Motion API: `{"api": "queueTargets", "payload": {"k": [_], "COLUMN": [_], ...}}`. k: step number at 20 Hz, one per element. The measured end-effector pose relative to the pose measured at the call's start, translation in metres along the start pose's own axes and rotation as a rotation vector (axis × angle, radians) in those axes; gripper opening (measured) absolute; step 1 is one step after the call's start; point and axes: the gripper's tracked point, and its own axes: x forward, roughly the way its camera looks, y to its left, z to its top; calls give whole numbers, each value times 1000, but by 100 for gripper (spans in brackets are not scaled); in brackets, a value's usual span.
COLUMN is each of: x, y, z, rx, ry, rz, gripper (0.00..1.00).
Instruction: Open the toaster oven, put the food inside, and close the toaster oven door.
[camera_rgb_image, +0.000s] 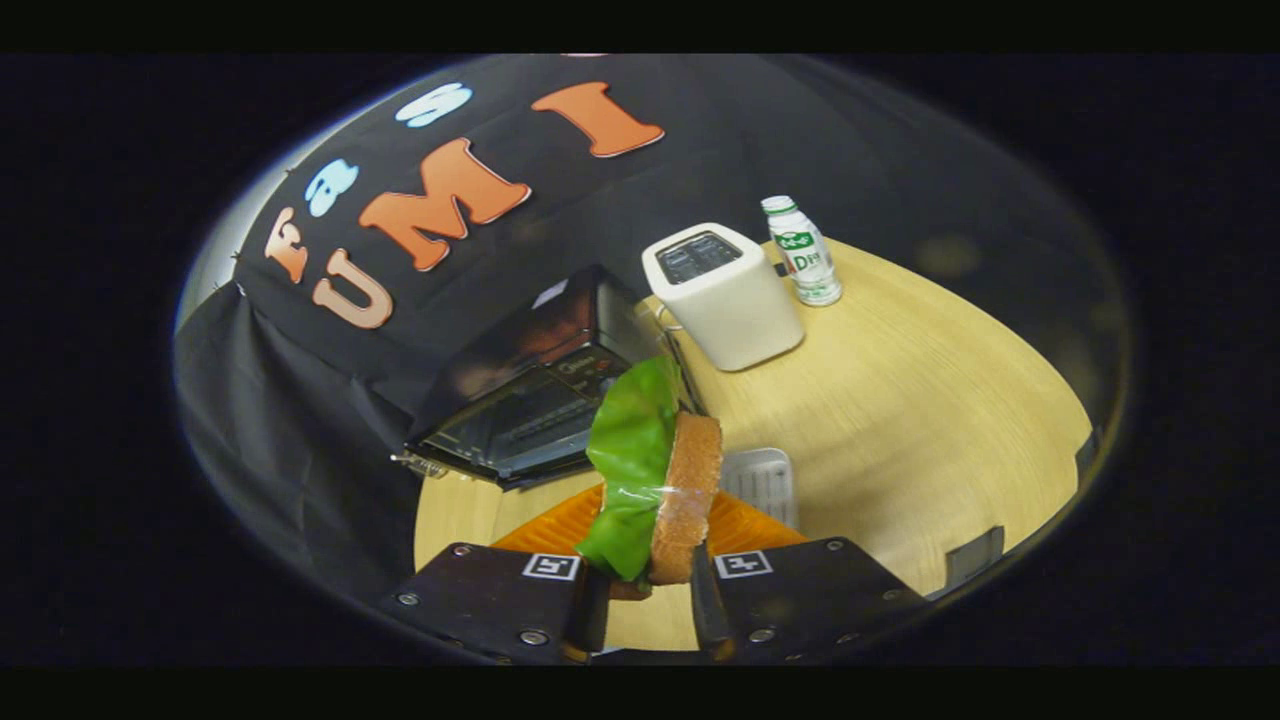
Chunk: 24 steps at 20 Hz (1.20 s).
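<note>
My gripper (650, 590) is shut on a sandwich (655, 480), a slice of brown bread with a green lettuce leaf on its left face, held on edge and raised above the table. Beyond it and to the left stands the black toaster oven (530, 385). Its glass door (510, 430) faces the fingers; I cannot tell from this angle whether the door is down or closed.
An orange ridged plate (745, 530) lies just beyond the fingers on the wooden table (920, 400), with a small white tray (765, 480) beside it. A white slot toaster (720, 295) and a small white bottle (803, 250) stand further back, right of the oven.
</note>
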Motion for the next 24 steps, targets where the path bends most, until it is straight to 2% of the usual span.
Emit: {"api": "queueTargets", "payload": {"k": [8, 16, 19, 24], "x": [34, 69, 84, 118], "y": [71, 112, 121, 128], "z": [-17, -39, -39, -43], "rx": [20, 51, 97, 168], "ry": [18, 41, 26, 5], "rz": [118, 210, 236, 225], "gripper": [35, 35, 35, 34]}}
